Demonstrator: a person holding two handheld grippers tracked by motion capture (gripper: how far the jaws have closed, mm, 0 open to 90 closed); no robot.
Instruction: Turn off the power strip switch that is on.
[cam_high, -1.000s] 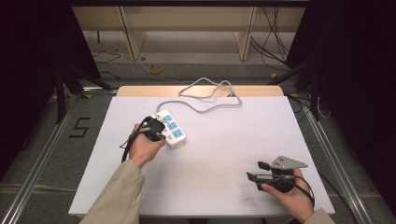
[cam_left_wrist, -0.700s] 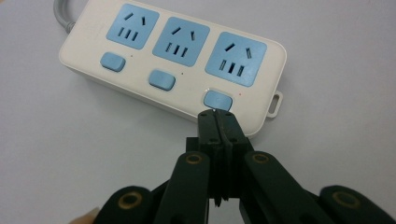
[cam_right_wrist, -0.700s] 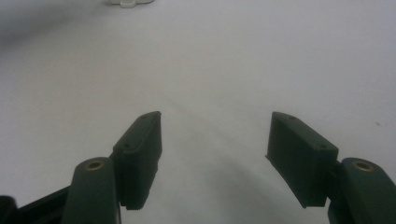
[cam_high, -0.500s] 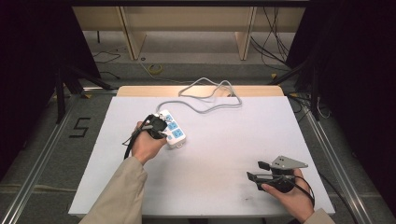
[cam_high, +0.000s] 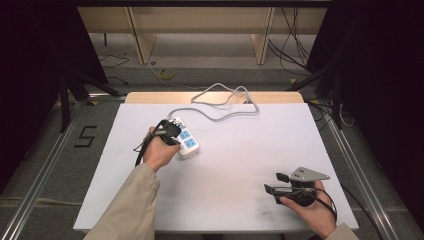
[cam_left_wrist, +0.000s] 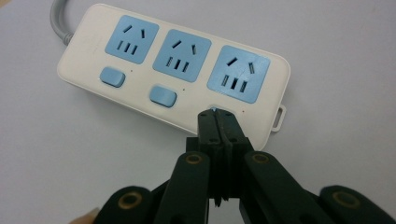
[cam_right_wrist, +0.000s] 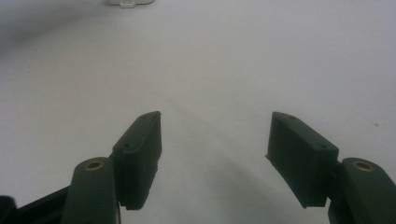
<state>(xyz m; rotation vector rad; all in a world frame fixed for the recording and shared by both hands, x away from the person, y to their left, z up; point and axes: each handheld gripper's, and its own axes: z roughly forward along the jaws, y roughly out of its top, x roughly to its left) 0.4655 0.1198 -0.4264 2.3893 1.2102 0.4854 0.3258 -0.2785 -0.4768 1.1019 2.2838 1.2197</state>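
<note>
A white power strip (cam_high: 186, 141) (cam_left_wrist: 173, 70) with three blue sockets and blue switches lies left of the table's middle. Its grey cable (cam_high: 225, 102) loops toward the far edge. My left gripper (cam_high: 170, 131) (cam_left_wrist: 217, 114) is shut, jaws pressed together with nothing between them. Their tips rest on the strip's near edge where the third switch sits, covering it. My right gripper (cam_high: 272, 184) (cam_right_wrist: 215, 140) rests low at the table's near right, open, jaws wide apart over bare white surface.
The white table top (cam_high: 250, 150) has a wooden strip (cam_high: 150, 97) along its far edge. Metal rails (cam_high: 45, 160) run beside the table on the floor. A corner of the power strip (cam_right_wrist: 130, 3) shows far off in the right gripper view.
The left gripper has crept slightly forward along the power strip. The right gripper has stayed put.
</note>
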